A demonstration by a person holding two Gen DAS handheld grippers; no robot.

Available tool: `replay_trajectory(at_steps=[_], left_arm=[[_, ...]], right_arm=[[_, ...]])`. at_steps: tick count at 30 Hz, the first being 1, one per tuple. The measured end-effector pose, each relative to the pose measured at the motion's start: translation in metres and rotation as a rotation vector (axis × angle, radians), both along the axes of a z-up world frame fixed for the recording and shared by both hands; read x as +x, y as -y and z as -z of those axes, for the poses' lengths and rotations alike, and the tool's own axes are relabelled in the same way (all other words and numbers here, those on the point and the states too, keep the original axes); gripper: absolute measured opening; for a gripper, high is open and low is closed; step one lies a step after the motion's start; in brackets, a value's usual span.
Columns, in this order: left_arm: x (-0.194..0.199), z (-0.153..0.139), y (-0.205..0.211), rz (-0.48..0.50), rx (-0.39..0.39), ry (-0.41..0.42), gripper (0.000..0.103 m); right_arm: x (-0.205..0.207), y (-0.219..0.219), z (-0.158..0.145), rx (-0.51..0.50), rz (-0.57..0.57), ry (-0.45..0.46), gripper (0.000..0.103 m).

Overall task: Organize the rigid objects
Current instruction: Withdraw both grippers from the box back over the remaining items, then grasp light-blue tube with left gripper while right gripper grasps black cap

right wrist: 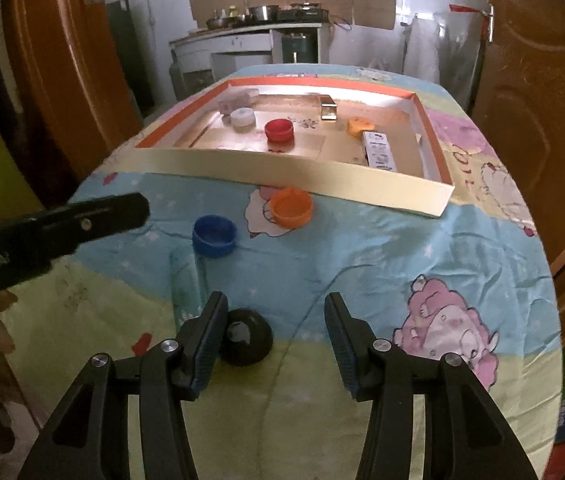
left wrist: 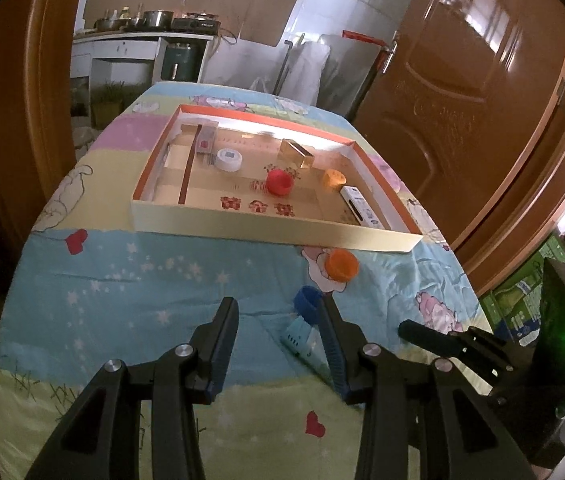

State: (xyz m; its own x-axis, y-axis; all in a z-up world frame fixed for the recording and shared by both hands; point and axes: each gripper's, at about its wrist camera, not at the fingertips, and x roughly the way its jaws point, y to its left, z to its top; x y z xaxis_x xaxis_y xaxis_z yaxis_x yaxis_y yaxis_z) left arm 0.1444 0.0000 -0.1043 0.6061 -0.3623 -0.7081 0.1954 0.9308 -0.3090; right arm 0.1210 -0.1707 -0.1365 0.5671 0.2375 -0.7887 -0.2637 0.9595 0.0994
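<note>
Ahead of the left gripper (left wrist: 278,312), jaws apart and empty, blue cap (left wrist: 307,300) beside its right finger, orange cap (left wrist: 342,265) beyond, cardboard tray (left wrist: 274,226) farther on; between the right gripper's (right wrist: 276,306) parted, empty jaws, black round object (right wrist: 245,336) against the left finger.

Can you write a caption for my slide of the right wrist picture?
Open right gripper hovers by a black cap, blue cap and orange cap waiting before the tray.
</note>
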Motion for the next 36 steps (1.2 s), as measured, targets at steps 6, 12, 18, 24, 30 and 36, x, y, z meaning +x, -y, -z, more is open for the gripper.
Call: replay_trajectory(at_steps=[6, 12, 18, 24, 30, 36], left_arm=[[-0.004, 0.006, 0.006, 0.021, -0.008, -0.016, 0.041], [-0.01, 0.013, 0.012, 0.037, -0.021, -0.039, 0.041], [-0.023, 0.016, 0.029, 0.067, -0.013, -0.026, 0.041], [-0.027, 0.024, 0.049, 0.033, 0.039, -0.018, 0.041], [-0.021, 0.034, 0.048, -0.023, 0.065, -0.044, 0.041], [-0.023, 0.036, 0.048, -0.01, 0.076, -0.037, 0.028]], right_arm=[[-0.011, -0.012, 0.007, -0.027, -0.035, 0.001, 0.052], [-0.016, -0.009, 0.007, -0.065, 0.009, 0.026, 0.03], [-0.025, 0.006, 0.004, -0.004, 0.036, 0.017, 0.03], [-0.034, 0.016, 0.003, 0.022, 0.062, 0.03, 0.03], [-0.039, 0.02, 0.004, 0.037, 0.064, 0.035, 0.03], [-0.04, 0.022, 0.006, 0.055, 0.067, 0.033, 0.03]])
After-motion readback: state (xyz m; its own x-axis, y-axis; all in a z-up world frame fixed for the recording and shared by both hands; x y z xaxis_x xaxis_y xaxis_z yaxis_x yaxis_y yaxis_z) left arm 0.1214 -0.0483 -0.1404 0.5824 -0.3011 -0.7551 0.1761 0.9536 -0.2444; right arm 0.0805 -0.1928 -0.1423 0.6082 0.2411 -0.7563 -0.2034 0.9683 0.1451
